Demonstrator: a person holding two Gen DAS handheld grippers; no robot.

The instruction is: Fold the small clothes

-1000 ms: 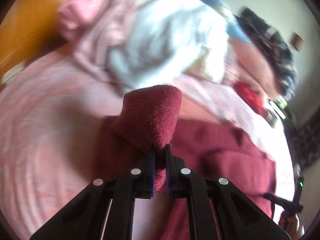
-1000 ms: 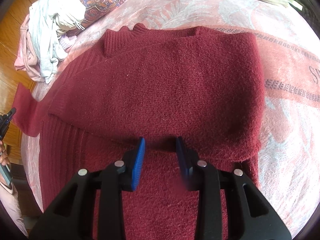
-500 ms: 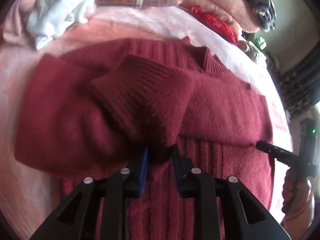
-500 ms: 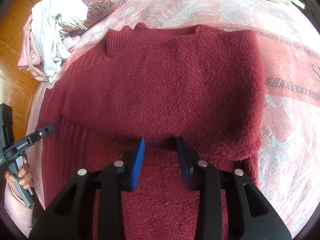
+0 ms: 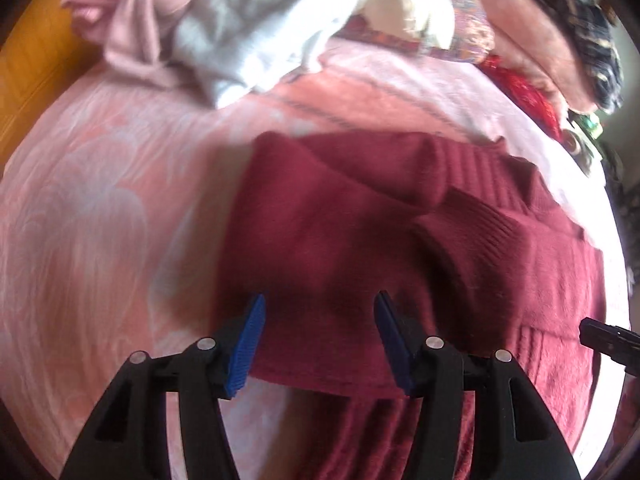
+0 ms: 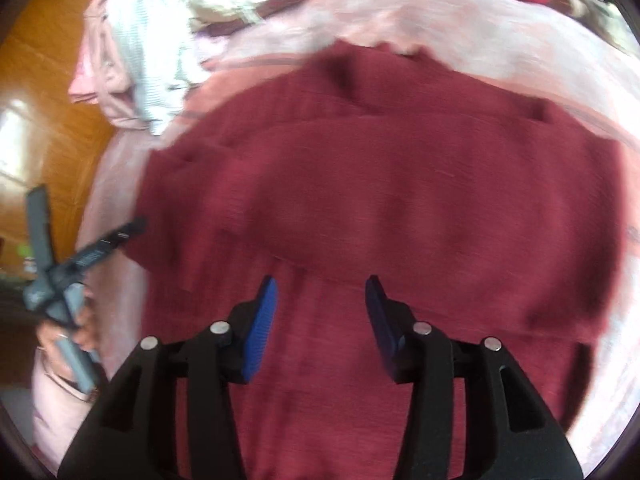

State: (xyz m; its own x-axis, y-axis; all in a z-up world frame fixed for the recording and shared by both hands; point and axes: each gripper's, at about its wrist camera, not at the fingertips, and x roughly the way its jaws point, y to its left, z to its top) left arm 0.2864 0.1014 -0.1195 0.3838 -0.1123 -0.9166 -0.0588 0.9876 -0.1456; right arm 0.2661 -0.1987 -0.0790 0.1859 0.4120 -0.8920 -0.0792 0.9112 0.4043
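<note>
A dark red knitted sweater (image 5: 360, 240) lies on the pink bedspread (image 5: 100, 200), both sleeves folded across its body and the ribbed cuff (image 5: 480, 220) lying on top. My left gripper (image 5: 320, 320) hovers over the sweater's left folded edge, its jaws opening, nothing between the blue pads. In the right wrist view the same sweater (image 6: 400, 200) fills the middle. My right gripper (image 6: 320, 304) hangs above its lower part, jaws also opening and empty. The left gripper (image 6: 132, 228) shows at the sweater's left edge, held by a hand (image 6: 80, 332).
A heap of white and pink clothes (image 5: 240, 20) lies at the far edge of the bed, with patterned and red fabrics (image 5: 520, 84) to its right. Orange wooden floor (image 6: 40, 120) lies left of the bed. The right gripper's tip (image 5: 600, 336) pokes in at the right.
The left gripper let go of the red sleeve cuff, which now lies across the sweater, and its jaws opened wider. The right gripper's jaws also widened and it shifted over the sweater.
</note>
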